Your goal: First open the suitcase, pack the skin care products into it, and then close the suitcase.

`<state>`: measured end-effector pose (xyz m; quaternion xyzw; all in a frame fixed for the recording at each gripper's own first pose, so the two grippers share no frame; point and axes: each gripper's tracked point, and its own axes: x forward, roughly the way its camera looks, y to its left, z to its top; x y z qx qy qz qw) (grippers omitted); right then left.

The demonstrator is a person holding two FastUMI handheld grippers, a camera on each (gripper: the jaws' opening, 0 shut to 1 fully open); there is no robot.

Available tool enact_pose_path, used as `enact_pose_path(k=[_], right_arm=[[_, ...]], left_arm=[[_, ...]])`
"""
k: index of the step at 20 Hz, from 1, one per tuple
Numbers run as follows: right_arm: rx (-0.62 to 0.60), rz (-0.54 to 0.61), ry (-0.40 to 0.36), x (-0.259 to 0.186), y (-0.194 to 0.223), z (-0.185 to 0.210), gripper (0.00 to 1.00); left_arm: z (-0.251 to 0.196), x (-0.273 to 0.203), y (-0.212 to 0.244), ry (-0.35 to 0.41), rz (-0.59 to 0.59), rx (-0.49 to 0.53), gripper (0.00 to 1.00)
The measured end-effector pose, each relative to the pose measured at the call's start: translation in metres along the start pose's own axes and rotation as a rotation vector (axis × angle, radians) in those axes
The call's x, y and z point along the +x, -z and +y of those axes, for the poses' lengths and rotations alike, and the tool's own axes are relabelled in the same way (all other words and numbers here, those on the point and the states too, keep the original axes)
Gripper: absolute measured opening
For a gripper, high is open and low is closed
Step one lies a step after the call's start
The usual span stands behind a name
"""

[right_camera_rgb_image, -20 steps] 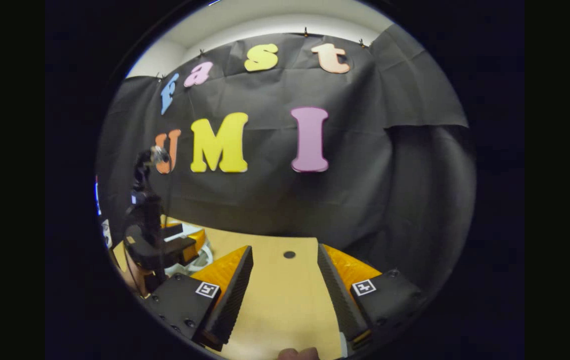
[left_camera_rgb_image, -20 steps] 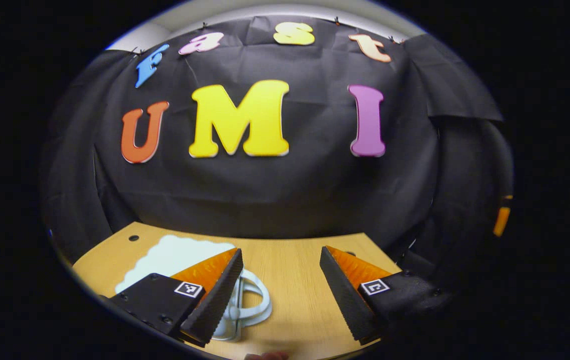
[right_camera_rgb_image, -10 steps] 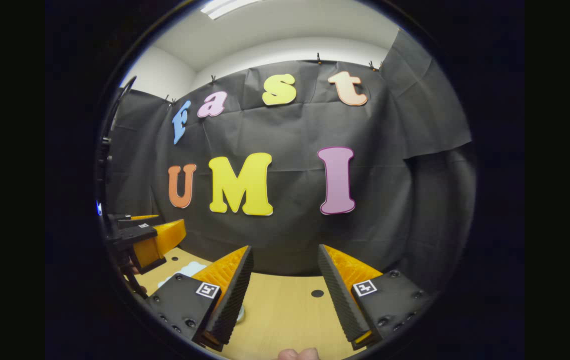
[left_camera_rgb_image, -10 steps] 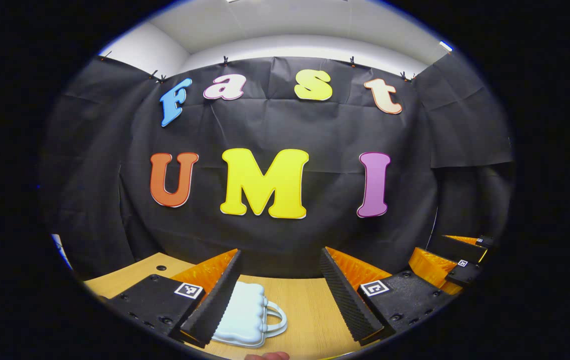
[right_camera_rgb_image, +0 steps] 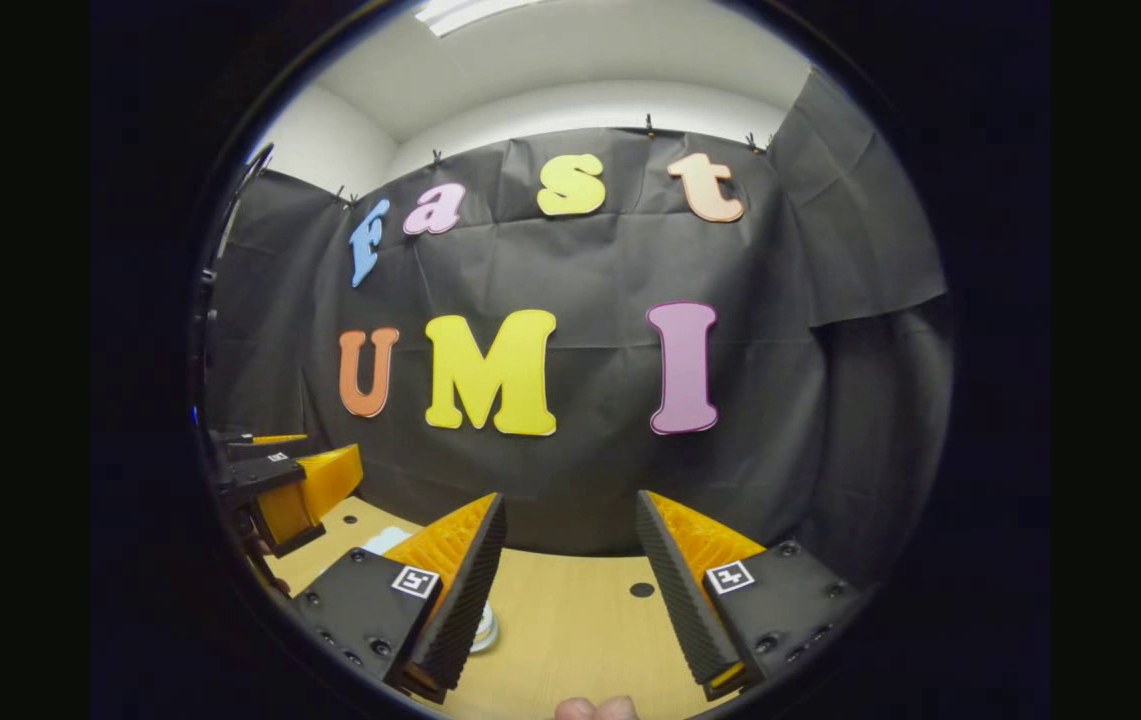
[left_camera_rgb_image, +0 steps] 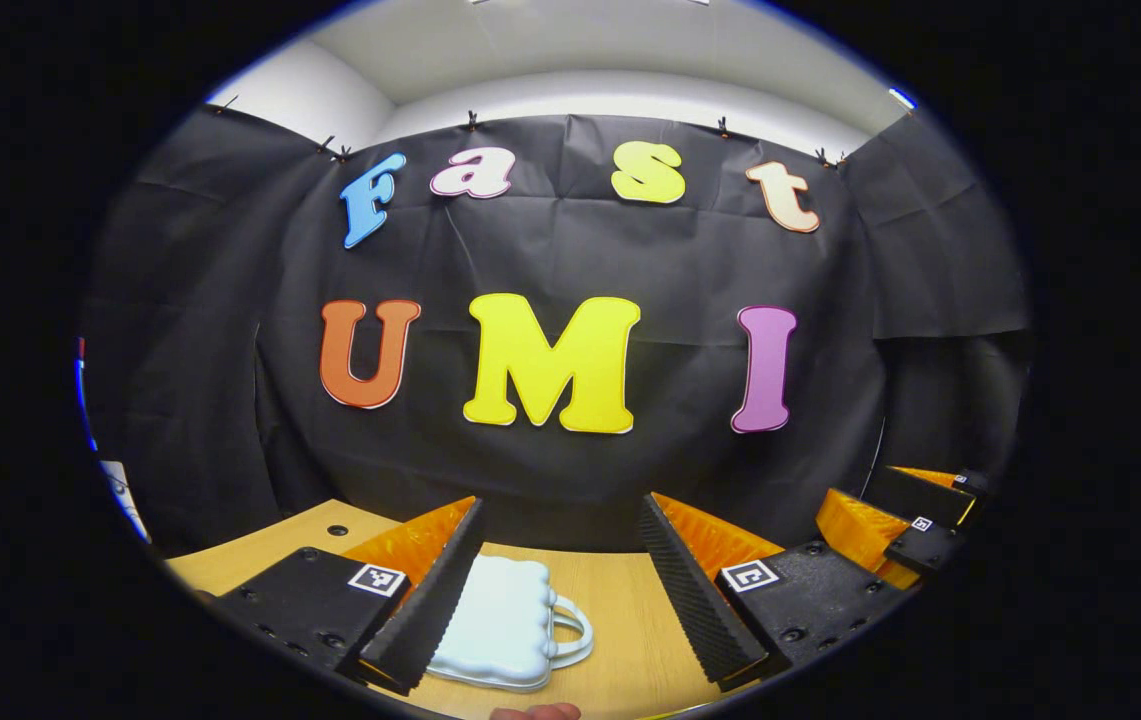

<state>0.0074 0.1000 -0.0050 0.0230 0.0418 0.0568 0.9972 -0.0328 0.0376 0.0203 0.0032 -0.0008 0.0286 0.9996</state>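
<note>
Both grippers, left gripper (left_camera_rgb_image: 562, 580) and right gripper (right_camera_rgb_image: 570, 580), hold fingers spread wide, touching nothing, above the closed suitcase (left_camera_rgb_image: 505, 625).

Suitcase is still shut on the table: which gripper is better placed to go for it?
Left, probably. The white suitcase lies just ahead of the left gripper, partly behind one finger, jaws open. The right gripper, also open, faces mostly bare table.

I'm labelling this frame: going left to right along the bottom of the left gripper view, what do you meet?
Left gripper's own left finger → white suitcase lying on the wooden table → its own right finger → the other gripper at the far right edge.
</note>
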Motion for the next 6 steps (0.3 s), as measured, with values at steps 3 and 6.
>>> enact_pose_path(k=[3, 6], right_arm=[[-0.004, 0.004, 0.0, -0.0007, 0.001, 0.0055, 0.78], [-0.001, 0.004, 0.004, -0.0017, 0.0006, 0.0089, 0.78]], left_arm=[[0.0018, -0.0002, 0.0036, 0.007, 0.006, -0.004, 0.99], [0.002, 0.0, 0.0019, 0.021, 0.003, 0.007, 0.98]])
